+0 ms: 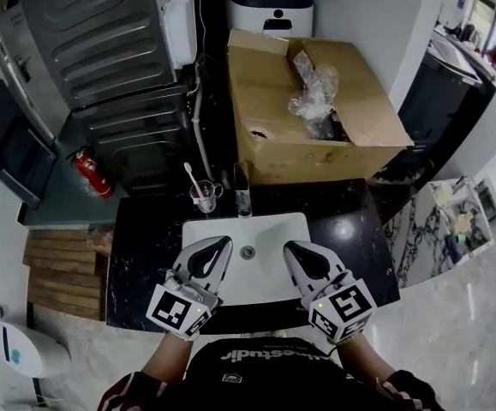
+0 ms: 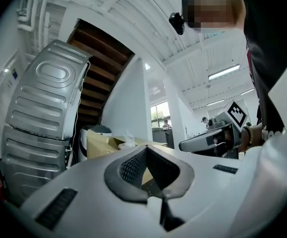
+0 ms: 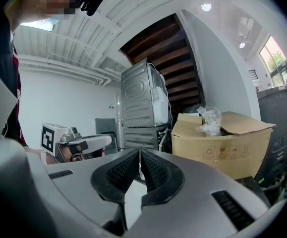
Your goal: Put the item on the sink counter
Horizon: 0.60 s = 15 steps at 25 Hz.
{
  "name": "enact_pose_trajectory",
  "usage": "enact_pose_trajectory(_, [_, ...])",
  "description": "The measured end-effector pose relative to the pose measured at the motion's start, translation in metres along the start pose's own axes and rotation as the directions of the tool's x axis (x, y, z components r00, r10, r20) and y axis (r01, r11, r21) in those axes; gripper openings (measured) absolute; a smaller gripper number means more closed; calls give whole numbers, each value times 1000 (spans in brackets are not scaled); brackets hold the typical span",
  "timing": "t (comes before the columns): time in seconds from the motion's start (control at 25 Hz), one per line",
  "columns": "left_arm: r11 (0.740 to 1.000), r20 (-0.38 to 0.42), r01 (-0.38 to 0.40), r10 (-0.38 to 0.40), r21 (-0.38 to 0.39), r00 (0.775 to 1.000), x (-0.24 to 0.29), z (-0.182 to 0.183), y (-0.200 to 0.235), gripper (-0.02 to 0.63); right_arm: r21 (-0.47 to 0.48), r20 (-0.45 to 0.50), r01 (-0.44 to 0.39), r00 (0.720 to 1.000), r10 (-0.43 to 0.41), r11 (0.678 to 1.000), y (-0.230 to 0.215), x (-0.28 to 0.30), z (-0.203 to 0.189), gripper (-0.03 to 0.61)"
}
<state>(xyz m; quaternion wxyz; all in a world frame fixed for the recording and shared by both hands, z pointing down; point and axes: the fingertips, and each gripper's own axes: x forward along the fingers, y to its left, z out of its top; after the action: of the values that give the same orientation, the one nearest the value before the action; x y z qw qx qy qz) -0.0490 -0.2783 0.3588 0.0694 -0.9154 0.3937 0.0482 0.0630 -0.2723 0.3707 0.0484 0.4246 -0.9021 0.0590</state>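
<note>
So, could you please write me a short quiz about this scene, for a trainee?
1. True or false: the left tongs and the right tongs are both shut and empty.
2. What stands in the glass behind the basin? A. a spoon B. a toothbrush C. a pen
3. Fill in: the red fire extinguisher lies on the person's ___ side.
Key: 1 true; 2 B; 3 left.
</note>
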Motion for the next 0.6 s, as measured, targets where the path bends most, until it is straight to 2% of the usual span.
enact_pose_trajectory(0.16, [999, -3, 27, -27, 33, 1000, 2, 3, -10, 15, -5, 6, -7, 1000, 7, 1000, 2, -4, 4, 41])
enact_pose_trajectory(0.4, [998, 19, 46, -46, -31, 999, 6, 10, -19, 15, -4, 4, 3, 1000, -3, 1000, -1, -13, 5, 41])
enact_pose_trajectory(0.6, [998, 25, 63, -62, -32, 998, 13, 21, -25, 15, -1, 11, 13, 1000, -13, 1000, -6, -18, 12, 41])
